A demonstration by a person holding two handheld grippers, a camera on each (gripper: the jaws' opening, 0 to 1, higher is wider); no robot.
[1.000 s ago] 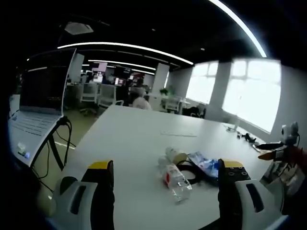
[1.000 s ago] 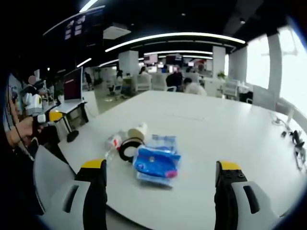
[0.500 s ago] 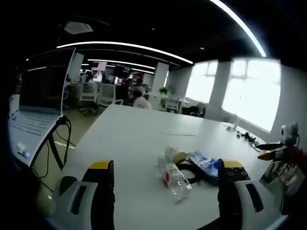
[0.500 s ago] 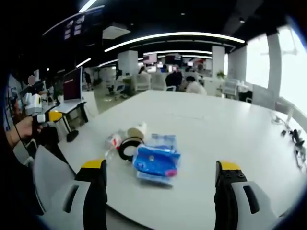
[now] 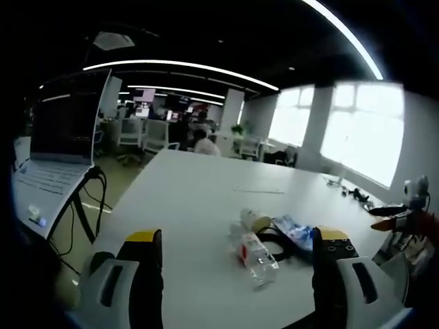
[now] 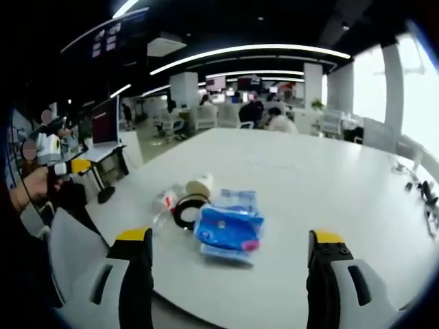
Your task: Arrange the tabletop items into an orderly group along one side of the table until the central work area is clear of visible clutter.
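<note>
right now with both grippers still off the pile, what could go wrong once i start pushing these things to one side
The plastic bottle lies on its side, so a nudge could roll it off the nearby table edge. The blue packet looks soft and overlaps the black tape ring, so dragging one may pull the other. Both the left gripper and right gripper are open.

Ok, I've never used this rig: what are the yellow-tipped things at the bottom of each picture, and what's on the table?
No robot here: a person holds a claw in each hand, with a camera riding on each. The yellow-tipped prongs are each claw's own jaws. The left claw and right claw are both open and hold nothing. Each view looks forward over a white table. On it, close together, lie a clear bottle, a black tape roll, a small pale roll and a blue packet. In the right gripper view, the left claw shows at the left edge, in the person's hand. A laptop stands left of the table.
</note>
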